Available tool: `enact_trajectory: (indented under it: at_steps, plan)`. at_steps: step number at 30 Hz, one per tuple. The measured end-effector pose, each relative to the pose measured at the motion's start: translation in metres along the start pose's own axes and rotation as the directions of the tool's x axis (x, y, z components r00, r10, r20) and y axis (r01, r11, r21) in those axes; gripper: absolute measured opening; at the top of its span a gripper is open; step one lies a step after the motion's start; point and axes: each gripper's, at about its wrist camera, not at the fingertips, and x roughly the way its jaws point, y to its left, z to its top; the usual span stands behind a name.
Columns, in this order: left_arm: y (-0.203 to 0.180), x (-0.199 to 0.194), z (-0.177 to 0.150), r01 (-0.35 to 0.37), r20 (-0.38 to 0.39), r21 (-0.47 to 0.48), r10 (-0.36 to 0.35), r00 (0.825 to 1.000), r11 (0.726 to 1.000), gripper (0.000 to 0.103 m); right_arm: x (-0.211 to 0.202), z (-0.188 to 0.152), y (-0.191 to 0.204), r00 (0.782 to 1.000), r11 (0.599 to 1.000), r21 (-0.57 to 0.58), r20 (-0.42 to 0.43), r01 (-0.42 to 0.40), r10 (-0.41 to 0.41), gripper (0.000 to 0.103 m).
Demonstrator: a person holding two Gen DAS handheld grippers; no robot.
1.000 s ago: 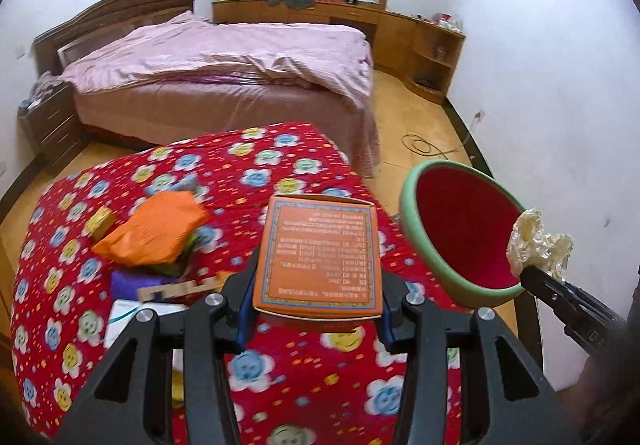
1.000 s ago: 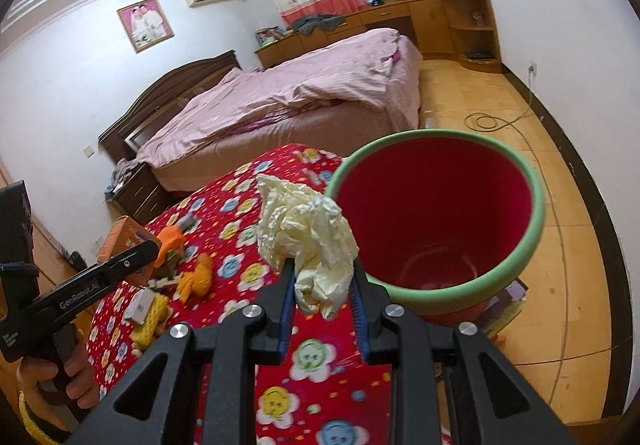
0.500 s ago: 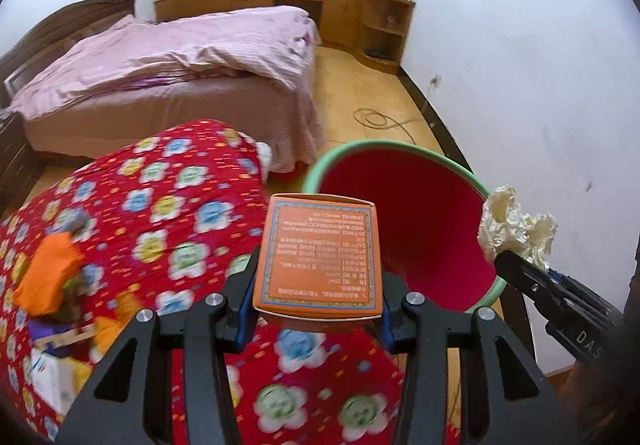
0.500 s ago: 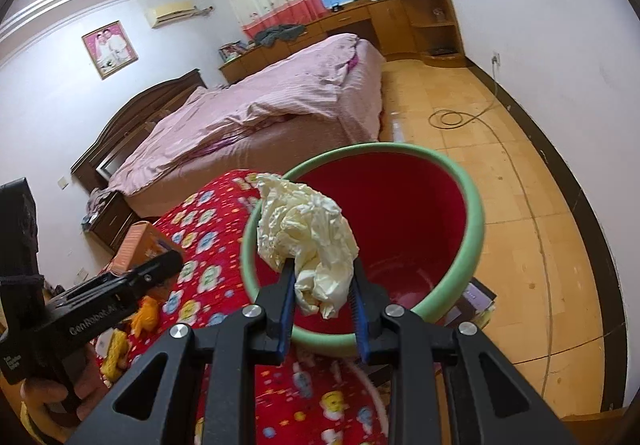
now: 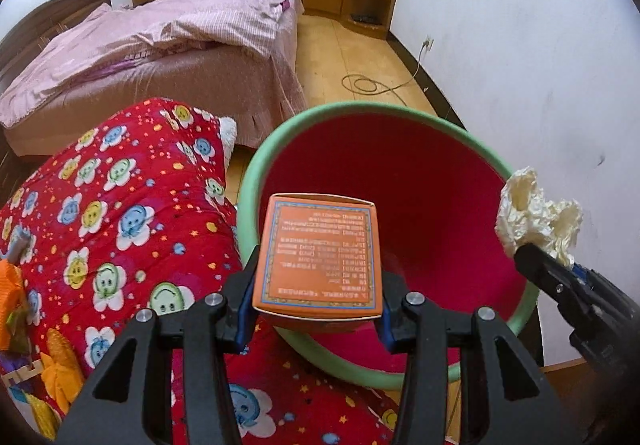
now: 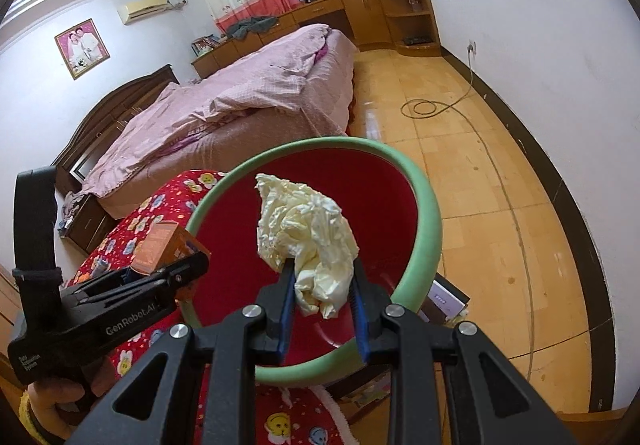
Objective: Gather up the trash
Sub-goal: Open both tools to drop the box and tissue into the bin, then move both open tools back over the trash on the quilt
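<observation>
The red bin (image 5: 400, 205) with its green rim sits just right of my red flowered quilt (image 5: 120, 225). My left gripper (image 5: 318, 309) clamps the orange box (image 5: 320, 257) over the near rim; released here, it could strike the rim and tumble out. My right gripper (image 6: 322, 305) pinches crumpled cream paper (image 6: 308, 237) above the opening; being light, it might drift wide.

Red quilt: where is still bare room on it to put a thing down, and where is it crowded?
The red quilt is bare across its flowered middle, between the pink bed and the green-rimmed bin. It is crowded at the left edge, where orange and yellow wrappers pile up. The bin's red inside looks empty too.
</observation>
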Motion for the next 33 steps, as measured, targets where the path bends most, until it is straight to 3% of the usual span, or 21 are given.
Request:
enact_trajectory:
  at_steps: [11, 16, 23, 33]
  plan:
    - [-0.007, 0.003, 0.001, -0.002, -0.002, 0.022, 0.002, 1.000, 1.000, 0.048, 0.016, 0.003, -0.005, 0.999, 1.000, 0.008, -0.026, 0.019, -0.018, 0.030]
    - [-0.008, 0.001, 0.004, -0.011, 0.012, 0.038, 0.011, 1.000, 0.999, 0.066, 0.017, 0.003, -0.008, 0.999, 1.000, 0.018, -0.030, 0.016, -0.015, 0.033]
    - [-0.004, -0.018, 0.005, -0.013, 0.054, 0.028, 0.011, 0.998, 1.000, 0.067, 0.011, 0.004, -0.007, 1.000, 1.000, 0.031, -0.017, 0.003, -0.002, 0.047]
    - [0.013, -0.060, -0.010, -0.023, 0.093, -0.012, 0.024, 0.995, 1.000, 0.067, -0.017, 0.002, 0.012, 0.999, 1.000, 0.012, 0.028, -0.019, 0.019, 0.049]
